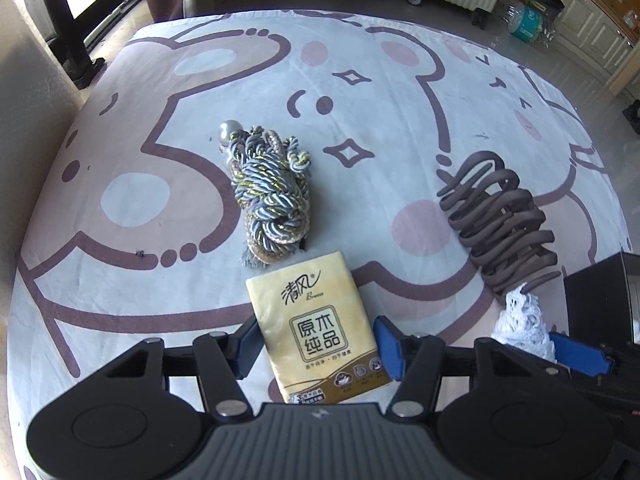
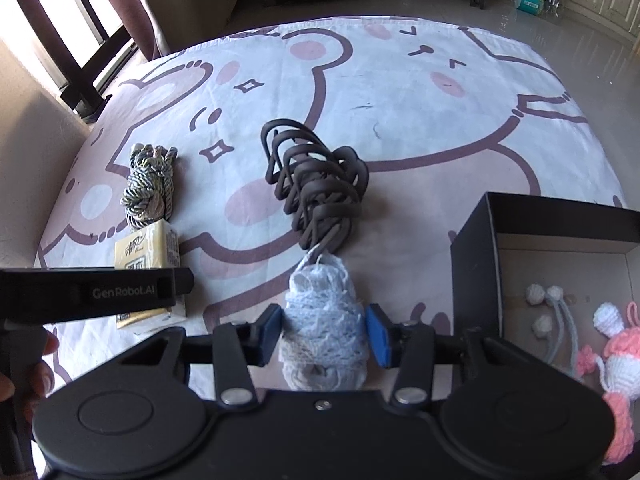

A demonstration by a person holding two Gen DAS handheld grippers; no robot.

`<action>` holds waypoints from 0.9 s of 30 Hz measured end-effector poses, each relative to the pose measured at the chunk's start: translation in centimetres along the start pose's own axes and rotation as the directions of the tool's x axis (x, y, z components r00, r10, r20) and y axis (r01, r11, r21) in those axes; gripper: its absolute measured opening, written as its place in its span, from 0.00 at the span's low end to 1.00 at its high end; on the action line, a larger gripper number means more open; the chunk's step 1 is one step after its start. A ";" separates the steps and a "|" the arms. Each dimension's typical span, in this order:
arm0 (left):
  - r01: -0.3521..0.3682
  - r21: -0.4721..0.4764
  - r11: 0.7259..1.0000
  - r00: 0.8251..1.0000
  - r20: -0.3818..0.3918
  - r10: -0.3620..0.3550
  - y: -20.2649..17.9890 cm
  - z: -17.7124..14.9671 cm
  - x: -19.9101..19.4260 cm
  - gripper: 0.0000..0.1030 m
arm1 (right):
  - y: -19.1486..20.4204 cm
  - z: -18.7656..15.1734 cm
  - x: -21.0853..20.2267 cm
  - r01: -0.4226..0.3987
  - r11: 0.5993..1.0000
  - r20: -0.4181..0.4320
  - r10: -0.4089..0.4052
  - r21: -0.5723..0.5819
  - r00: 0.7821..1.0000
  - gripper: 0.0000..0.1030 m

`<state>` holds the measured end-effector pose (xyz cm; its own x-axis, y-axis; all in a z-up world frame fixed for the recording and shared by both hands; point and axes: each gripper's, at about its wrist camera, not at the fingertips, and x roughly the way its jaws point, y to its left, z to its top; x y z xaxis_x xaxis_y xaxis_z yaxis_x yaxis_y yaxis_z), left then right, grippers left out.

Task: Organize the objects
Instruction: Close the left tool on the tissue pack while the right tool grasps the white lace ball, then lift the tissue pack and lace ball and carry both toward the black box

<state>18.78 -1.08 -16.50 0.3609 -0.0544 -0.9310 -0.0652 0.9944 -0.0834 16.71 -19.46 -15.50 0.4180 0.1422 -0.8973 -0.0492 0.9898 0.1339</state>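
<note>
— Two grabs at once? Which step was that?

— Pick-up. My left gripper (image 1: 316, 346), low in the frame, straddled the yellow plastic-wrapped tissue pack (image 1: 318, 330) on the bear-print sheet (image 1: 120, 120); its pads looked just short of pressing. My right gripper (image 2: 324, 332) had clenched on the white crocheted lace bundle (image 2: 324, 320), bottom centre.

— And next?

— I judged both needed carrying into the black cardboard box (image 2: 472, 248) at right, beside the pink knitted doll (image 2: 616, 352).

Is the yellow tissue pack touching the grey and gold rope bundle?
Cannot tell. In the left wrist view the tissue pack top edge meets the rope bundle tassel without a clear gap; in the right wrist view they overlap.
</note>
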 end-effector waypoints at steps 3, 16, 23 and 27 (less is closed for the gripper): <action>0.000 0.013 1.000 1.000 -0.014 0.001 0.4 -0.2 -0.2 0.58 | 0.1 0.0 0.0 0.001 1.000 -0.006 -0.001 -0.003 1.000 0.44; 0.021 0.175 0.984 0.998 -0.067 -0.009 -0.6 -2.4 -1.5 0.58 | 0.5 -0.3 -1.7 -0.050 0.999 -0.042 0.050 0.004 0.998 0.37; 0.045 0.238 0.970 0.994 -0.112 -0.018 -0.8 -3.6 -1.9 0.58 | 1.0 -1.0 -1.9 -0.051 0.998 -0.078 0.048 -0.034 0.996 0.37; 0.024 0.245 0.969 0.992 -0.126 0.008 -0.6 -3.9 -1.7 0.58 | 1.2 -1.5 -1.9 -0.071 0.996 -0.104 0.064 -0.058 0.993 0.37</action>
<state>14.56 -1.93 -16.28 0.2405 -0.0579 -0.9689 0.1729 0.9848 -0.0159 14.49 -18.50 -14.22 0.3175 0.2059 -0.9256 -0.1312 0.9763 0.1722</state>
